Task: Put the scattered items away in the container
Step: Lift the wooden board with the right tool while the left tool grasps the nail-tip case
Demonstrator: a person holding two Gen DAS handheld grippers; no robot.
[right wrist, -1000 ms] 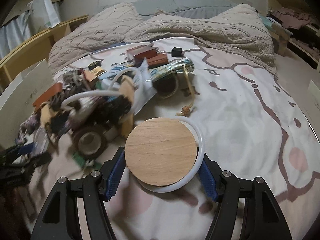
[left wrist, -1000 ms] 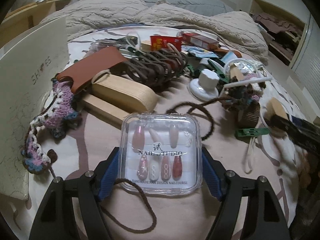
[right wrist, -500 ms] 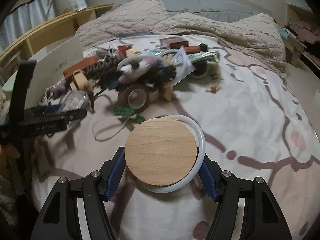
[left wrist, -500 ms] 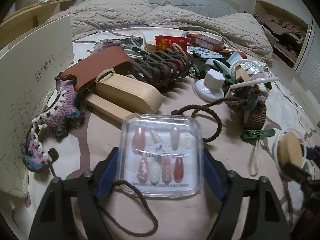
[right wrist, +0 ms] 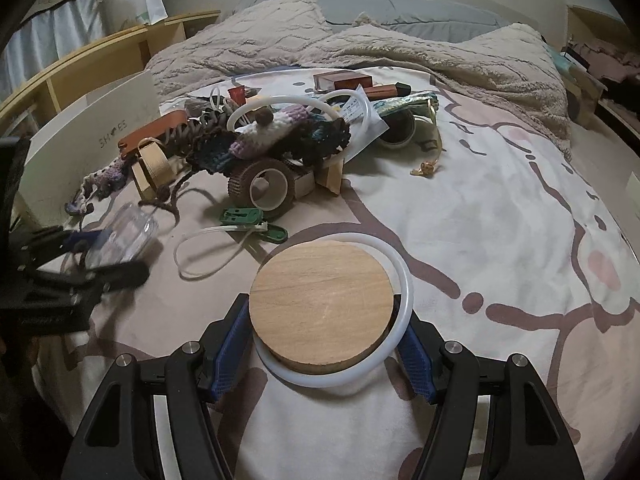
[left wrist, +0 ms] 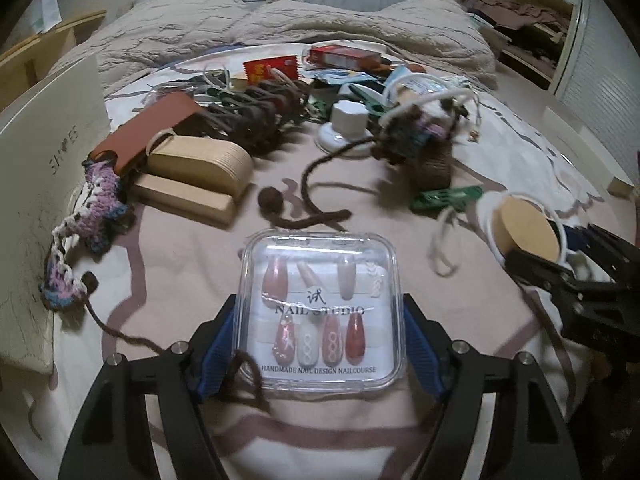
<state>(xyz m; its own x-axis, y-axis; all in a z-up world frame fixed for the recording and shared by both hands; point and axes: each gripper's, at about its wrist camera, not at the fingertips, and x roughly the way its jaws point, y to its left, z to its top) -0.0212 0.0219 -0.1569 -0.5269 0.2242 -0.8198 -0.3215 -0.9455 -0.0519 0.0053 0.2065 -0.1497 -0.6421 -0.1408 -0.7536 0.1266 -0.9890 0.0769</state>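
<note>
- Between the left gripper's (left wrist: pixel 320 344) blue pads, clamped, sits a clear square plastic nail case (left wrist: pixel 320 312) reading "NAIL STUDIO", over the bedsheet (right wrist: pixel 500 240).
- The right gripper (right wrist: pixel 324 340) pinches a round wooden lid (right wrist: pixel 320 306) with a white ring.
- A white box (left wrist: pixel 44 184) marked "SHOES" stands left, beside the crochet (left wrist: pixel 92 208), wooden block (left wrist: pixel 192 176), brown cord (left wrist: pixel 312 184) and green clip (right wrist: pixel 252 222).

I am holding my left gripper (left wrist: pixel 318 344) angled steeply down, its blue pads (left wrist: pixel 218 354) pressing both sides of the clear nail case (left wrist: pixel 320 312). My right gripper (right wrist: pixel 324 340) is tilting down likewise, its pads clamping the round wooden lid (right wrist: pixel 320 306). The two are hovering side by side.
</note>
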